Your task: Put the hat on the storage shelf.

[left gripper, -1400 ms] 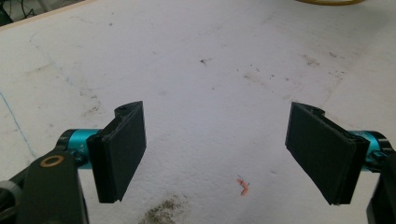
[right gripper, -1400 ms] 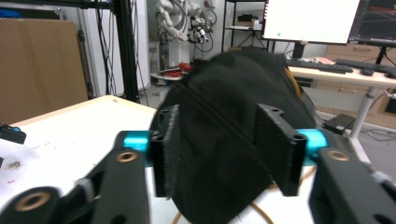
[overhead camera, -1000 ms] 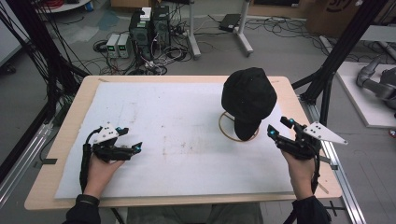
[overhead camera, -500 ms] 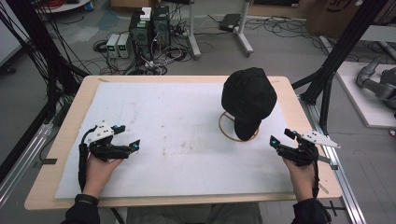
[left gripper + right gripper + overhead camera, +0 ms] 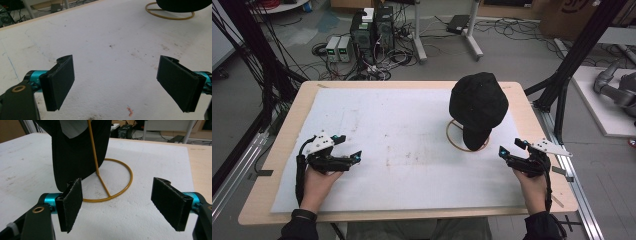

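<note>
While the black cap [image 5: 478, 105] hangs on its yellow wire stand [image 5: 456, 139], brim pointing down toward the stand's ring base, nothing about it looks handled yet: it sits squarely over the stand's upright rod, and neither tool touches it. Judging from that, the work on the cap is at its very start, or paused, with the reach, the grip and any lifting all left to do. The stand is on the white mat [image 5: 402, 125] that covers the tabletop [image 5: 532, 120], on the far right part of it. Right tool [image 5: 508, 151] rests low just nearside and right of the stand's ring, its jaws spread wide and empty; in the right gripper view the cap's brim [image 5: 75, 160] and the ring [image 5: 125, 187] lie straight ahead between the jaws, near but apart from them. Left tool [image 5: 351, 156] lies well away from the stand, across the mat to its left, jaws equally wide, holding nothing, with bare stained mat under it.
</note>
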Demonstrator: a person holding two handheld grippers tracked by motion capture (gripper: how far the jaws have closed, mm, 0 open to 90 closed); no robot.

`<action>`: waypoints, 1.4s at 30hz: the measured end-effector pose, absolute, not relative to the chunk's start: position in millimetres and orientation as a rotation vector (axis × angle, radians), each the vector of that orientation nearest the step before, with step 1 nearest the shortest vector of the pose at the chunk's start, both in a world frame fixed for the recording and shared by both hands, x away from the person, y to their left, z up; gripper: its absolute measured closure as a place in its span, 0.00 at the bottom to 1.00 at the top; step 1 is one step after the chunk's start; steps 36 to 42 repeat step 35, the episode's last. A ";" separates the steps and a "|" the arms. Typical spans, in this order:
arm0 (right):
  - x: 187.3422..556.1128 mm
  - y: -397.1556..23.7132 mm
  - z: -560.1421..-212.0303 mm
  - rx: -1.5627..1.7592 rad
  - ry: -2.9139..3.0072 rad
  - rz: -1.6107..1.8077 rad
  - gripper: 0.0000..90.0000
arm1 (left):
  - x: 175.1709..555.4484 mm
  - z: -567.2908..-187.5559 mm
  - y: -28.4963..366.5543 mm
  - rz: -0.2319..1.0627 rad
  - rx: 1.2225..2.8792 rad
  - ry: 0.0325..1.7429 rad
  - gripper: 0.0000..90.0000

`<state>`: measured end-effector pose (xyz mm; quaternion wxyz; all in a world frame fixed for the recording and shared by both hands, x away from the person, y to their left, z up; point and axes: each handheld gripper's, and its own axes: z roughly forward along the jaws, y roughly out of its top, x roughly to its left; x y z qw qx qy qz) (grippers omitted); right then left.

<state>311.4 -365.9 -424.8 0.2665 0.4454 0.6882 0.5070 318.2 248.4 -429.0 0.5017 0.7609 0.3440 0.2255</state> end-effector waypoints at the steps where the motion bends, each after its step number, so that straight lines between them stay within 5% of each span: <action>1: 311.4 -366.1 -424.6 1.203 1.852 1.371 0.28 | 318.1 -428.8 248.5 0.546 1.839 0.832 0.16; 42: 313.8 -363.0 -423.3 1.194 1.856 1.361 0.28 | 316.4 -432.0 253.5 0.541 1.856 0.853 0.17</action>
